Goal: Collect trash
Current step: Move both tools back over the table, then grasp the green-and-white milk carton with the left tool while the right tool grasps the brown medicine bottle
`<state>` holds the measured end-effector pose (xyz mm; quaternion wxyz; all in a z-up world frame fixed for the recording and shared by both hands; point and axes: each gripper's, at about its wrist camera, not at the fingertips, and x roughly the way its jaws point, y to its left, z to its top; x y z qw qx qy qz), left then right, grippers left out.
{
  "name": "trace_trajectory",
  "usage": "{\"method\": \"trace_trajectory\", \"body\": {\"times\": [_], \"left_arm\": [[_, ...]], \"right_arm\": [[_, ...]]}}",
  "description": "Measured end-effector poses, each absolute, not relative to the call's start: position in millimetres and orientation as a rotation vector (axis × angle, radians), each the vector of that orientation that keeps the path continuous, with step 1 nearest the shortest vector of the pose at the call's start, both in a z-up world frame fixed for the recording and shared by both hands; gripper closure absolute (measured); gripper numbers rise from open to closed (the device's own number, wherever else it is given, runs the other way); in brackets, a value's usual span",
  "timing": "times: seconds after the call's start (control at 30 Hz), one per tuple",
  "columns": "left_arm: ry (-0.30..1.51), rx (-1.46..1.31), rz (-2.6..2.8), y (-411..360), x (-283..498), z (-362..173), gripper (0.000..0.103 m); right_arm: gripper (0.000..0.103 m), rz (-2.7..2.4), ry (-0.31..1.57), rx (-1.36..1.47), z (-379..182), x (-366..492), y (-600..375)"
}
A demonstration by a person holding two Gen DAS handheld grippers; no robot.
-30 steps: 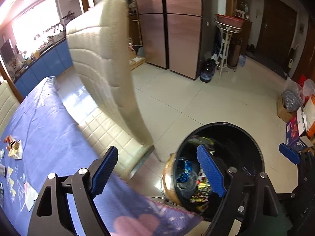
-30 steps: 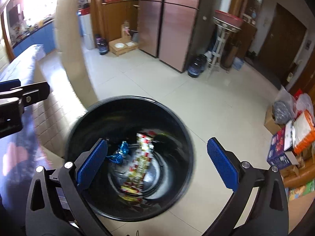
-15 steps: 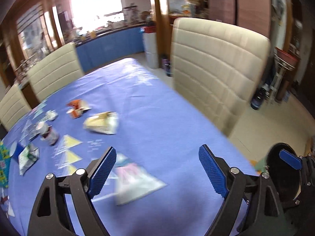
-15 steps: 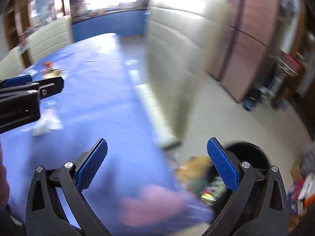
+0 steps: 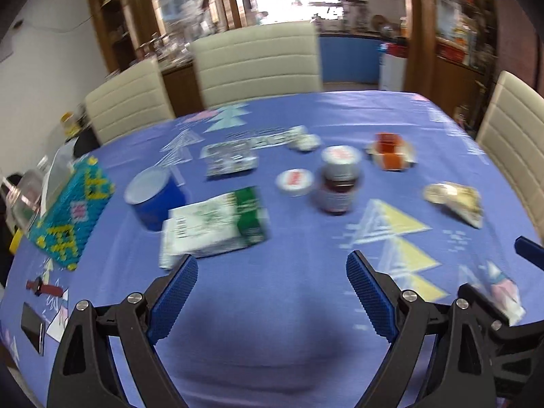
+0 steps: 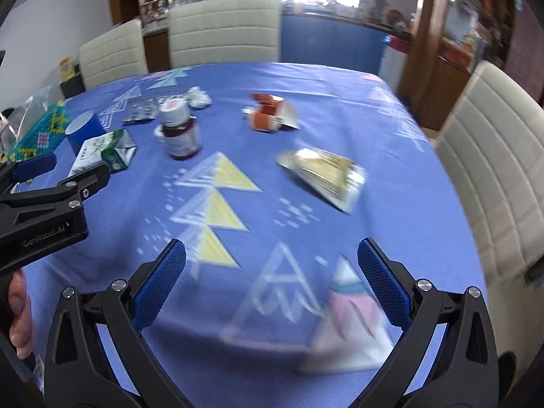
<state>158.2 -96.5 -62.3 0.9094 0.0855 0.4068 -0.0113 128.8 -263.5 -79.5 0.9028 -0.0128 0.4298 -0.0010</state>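
Both views are motion-blurred. A desk (image 5: 306, 323) under a blue patterned cloth fills each frame.

Left tongs (image 5: 272, 292): jaws seen wide apart at the bottom of the left view, nothing between them, held above bare cloth. The left tongs are also seen from the side at the left edge of the right view, with part of a hand (image 6: 18, 312) below them.

Right tongs (image 6: 270, 285): jaws seen wide apart at the bottom of the right view, nothing clamped; only cloth is seen between the blue pads.

Trash lies scattered on the desk, none of it held:
- One green-and-white carton (image 5: 217, 226), lying flat, centre left of the left view, just above the left pad.
- One blue cup (image 5: 154, 199), upright, touching or just beside the carton's upper left.
- One dark bottle with a white cap (image 5: 336, 182), upright, centre.
- One loose white lid (image 5: 294, 182), just left of the bottle.
- One orange-and-white wrapper (image 5: 391, 151), upper right of centre.
- One yellowish packet (image 6: 323, 175), right of centre in the right view.
- One silvery blister pack (image 5: 231, 159), above the carton.
- One crumpled white wad (image 6: 199, 97), upper centre.

Three cream chairs are counted: two (image 5: 258, 61) (image 5: 127, 102) across the top, one (image 6: 493, 183) at the right edge. One beaded teal box (image 5: 73, 214) is seen at the left edge.
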Motion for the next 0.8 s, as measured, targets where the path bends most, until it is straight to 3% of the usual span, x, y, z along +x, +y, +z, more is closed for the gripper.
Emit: {"method": "trace_trajectory", "body": {"times": [0.23,0.53,0.63,0.8], "left_arm": [[0.903,0.007,-0.056,-37,199,-86,0.016],[0.9,0.097,-0.084,-55,229,-101,0.016],[0.901,0.13,-0.101,-56,241,-107,0.011],[0.868,0.156,-0.05,-54,242,-110,0.014]], "right_arm": [[0.003,0.024,0.933,-0.08,-96,187,-222],[0.003,0.019,0.965,-0.077,-109,212,-226],[0.003,0.02,0.967,-0.081,-109,217,-227],[0.004,0.038,0.965,-0.09,-111,227,-220]]}}
